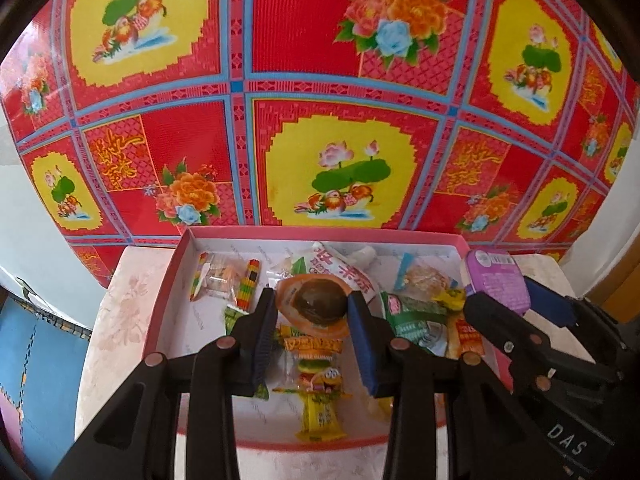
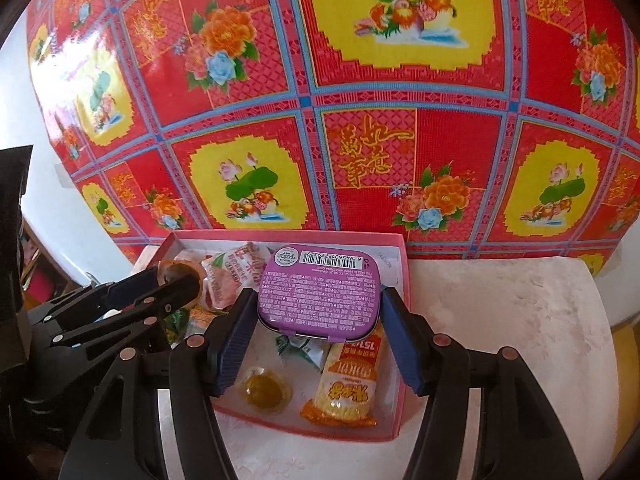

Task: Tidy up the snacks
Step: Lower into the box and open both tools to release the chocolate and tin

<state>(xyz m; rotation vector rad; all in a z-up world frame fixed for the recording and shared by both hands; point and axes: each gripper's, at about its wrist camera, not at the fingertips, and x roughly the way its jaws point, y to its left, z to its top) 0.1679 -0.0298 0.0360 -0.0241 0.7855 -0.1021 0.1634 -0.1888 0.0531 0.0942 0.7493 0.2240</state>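
Both claws are hanging over the pink box point(image 1: 168, 280) now, and each is carrying something. The left claw point(image 1: 312, 304) is gripping a clear orange-rimmed packet with a dark brown egg-shaped snack point(image 1: 320, 304) inside, its blue pads pressing in from either side above the middle of the box. The right claw point(image 2: 320, 300) is clamping a purple tin point(image 2: 316, 292) across its width, label and barcode facing the camera, and it is sitting over the right end of the box, near the right wall. From the left wrist view that tin is showing at the far right, just beside the box's right rim. Below the left claw, a yellow cartoon-printed wrapper point(image 1: 320, 408) is lying near the front wall, a clear pack with striped edges point(image 1: 224, 280) is resting toward the far left, and green and white sachets are piling up to the right. Below the tin, an orange-and-white wrapped bar point(image 2: 348, 388) and a small round yellow jelly cup point(image 2: 264, 392) are lying on the box floor near the front. The box is sitting on a pale floral counter point(image 2: 500, 320), with a red, yellow and blue flowered sheet point(image 1: 320, 80) standing behind it.
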